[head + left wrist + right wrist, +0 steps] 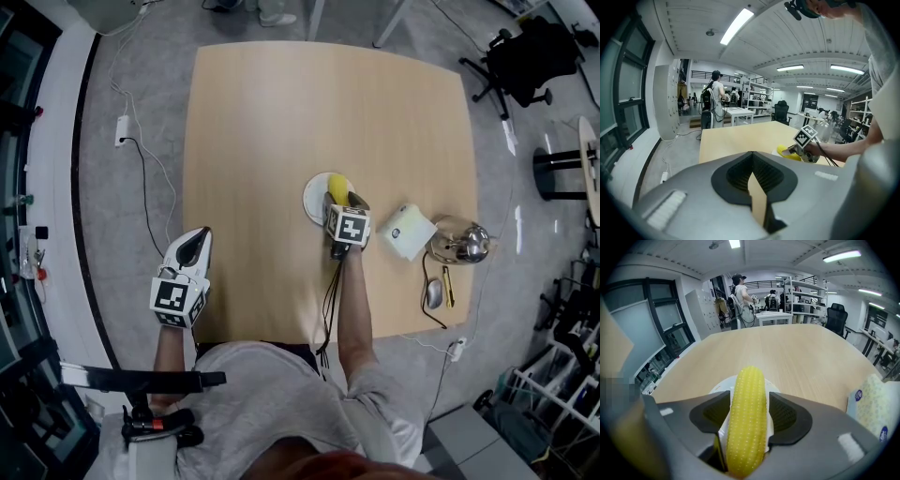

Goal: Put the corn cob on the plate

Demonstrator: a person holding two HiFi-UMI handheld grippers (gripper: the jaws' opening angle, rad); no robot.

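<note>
1. Light wooden table: round white plate near centre.
2. Right gripper clamps the yellow corn cob over the plate; release outstanding.
3. Left gripper, seven o'clock edge: jaws closed, empty.

The right tongs hide most of the corn from above; corn covers much of the plate; contact between them is unclear.

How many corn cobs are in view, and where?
1. The corn cob is clamped in the right gripper, over the white plate. No other shows.
</note>
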